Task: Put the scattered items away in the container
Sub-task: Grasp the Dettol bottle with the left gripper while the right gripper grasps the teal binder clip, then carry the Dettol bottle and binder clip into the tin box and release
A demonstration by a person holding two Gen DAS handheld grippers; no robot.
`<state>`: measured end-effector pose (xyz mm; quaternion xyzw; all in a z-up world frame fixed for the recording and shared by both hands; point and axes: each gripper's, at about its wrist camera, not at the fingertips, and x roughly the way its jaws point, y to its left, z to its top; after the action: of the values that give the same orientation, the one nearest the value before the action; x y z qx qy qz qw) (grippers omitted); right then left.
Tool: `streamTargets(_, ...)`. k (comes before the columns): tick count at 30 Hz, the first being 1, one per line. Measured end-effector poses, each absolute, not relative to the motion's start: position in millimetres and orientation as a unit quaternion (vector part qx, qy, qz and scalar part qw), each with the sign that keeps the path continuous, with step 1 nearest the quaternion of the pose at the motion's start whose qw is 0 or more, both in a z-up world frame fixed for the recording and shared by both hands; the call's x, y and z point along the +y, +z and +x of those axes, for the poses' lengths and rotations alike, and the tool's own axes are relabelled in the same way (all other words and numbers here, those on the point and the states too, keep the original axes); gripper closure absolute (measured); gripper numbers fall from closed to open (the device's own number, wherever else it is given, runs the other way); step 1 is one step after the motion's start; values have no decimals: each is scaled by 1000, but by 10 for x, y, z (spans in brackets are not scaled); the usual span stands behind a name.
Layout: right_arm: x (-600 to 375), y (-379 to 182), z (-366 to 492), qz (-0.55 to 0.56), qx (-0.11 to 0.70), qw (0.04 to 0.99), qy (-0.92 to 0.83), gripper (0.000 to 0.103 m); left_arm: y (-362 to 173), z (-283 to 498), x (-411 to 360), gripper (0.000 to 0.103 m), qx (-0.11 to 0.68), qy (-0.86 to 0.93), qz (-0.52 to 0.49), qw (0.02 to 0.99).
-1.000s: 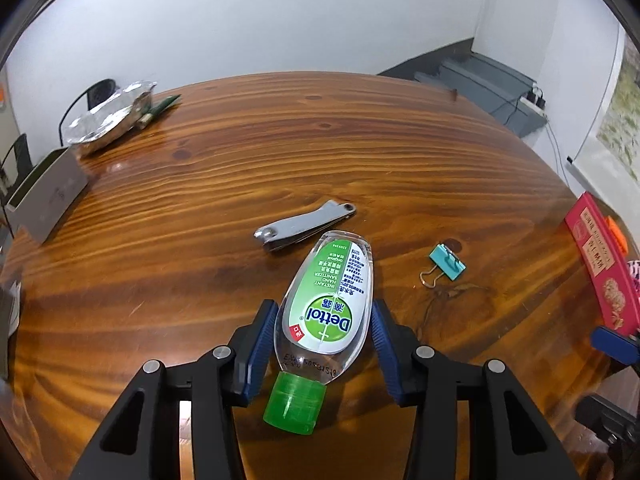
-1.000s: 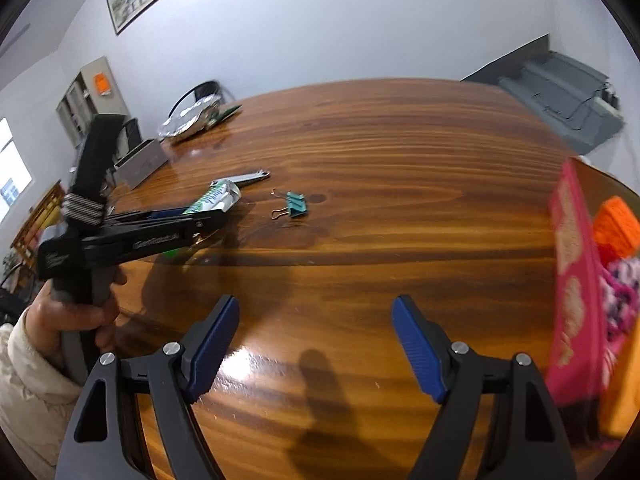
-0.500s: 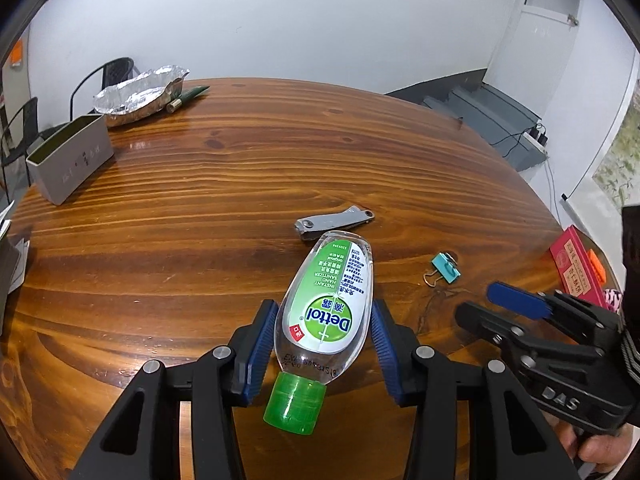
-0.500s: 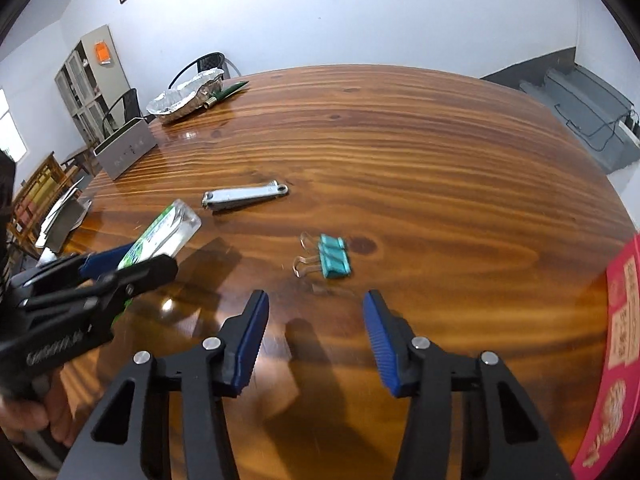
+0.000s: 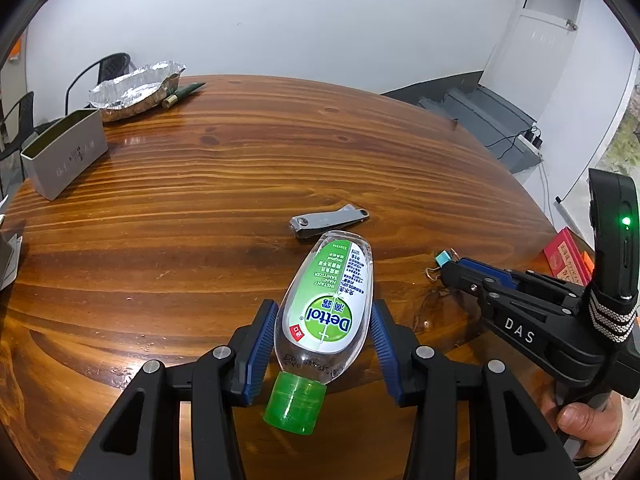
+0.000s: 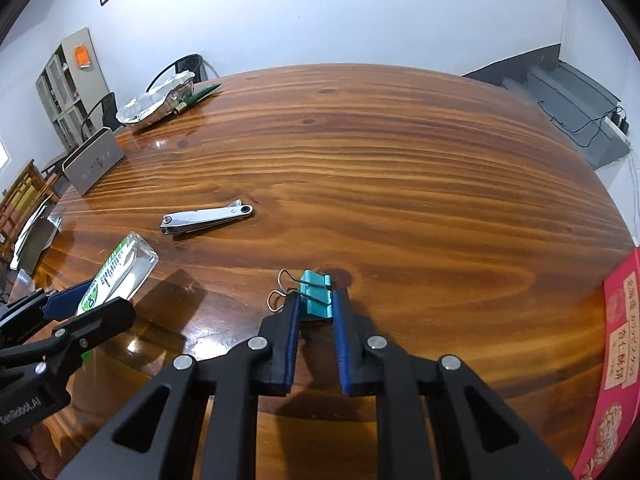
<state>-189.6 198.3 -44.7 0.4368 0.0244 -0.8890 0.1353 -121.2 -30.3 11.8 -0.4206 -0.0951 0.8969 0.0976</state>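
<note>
Now the right gripper point(image 6: 316, 312) had changed the most. A moment before, its blue pads stood wide apart over bare wood; here they had come together on the small teal metal binder clip point(image 6: 317, 294), in the lower middle of the right wrist picture, and were pinching its sides. The clip still sat on the round brown wooden table point(image 6: 400, 160).

The left gripper point(image 5: 324, 344) had not changed. It kept its pads pressed on the clear hand gel bottle with the green cap and green label point(image 5: 326, 312), low in the middle of the left wrist picture.

The flat silver nail clipper point(image 5: 326, 221) lay loose, just above the bottle.

Both claws were full, so two things looked ready to go into the red box point(image 6: 616, 360) at the right edge, which is likely the container.
</note>
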Motion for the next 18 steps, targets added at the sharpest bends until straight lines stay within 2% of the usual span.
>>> streamTargets(9, 2330, -10, -1436, 394, -6, 135, -909, 85, 202, -1158, -230, 54, -93, 901, -410, 110)
streamTargets(18, 3067, 434, -807, 343, -39, 86, -935, 85, 370, -972, 83, 54, -95, 901, -395, 149)
